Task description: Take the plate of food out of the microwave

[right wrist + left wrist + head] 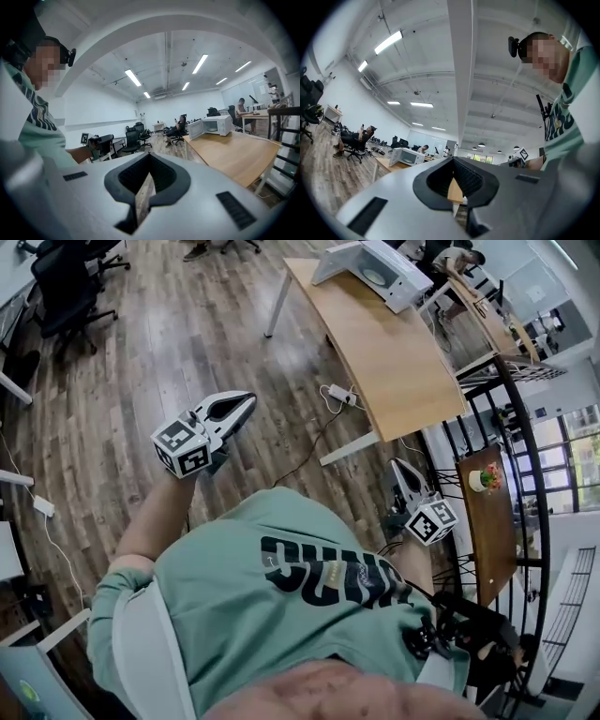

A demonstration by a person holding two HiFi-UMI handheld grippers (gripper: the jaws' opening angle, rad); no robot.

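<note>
A white microwave [375, 268] stands with its door swung open at the far end of a long wooden table [394, 352]. A pale plate [374, 277] shows inside it. The microwave [407, 157] looks small and distant in the left gripper view, and the microwave [213, 126] sits on the table's far end in the right gripper view. My left gripper [249, 401] is held over the wood floor, shut with nothing in it, well short of the table. My right gripper [395, 465] is near the table's near end, jaws together and empty. Both point towards the table.
Black office chairs [66, 287] stand at the far left. A power strip with cables [342, 395] lies on the floor under the table. A black curved railing [525, 427] and a small table with a potted plant [486, 479] are on the right. People sit in the distance.
</note>
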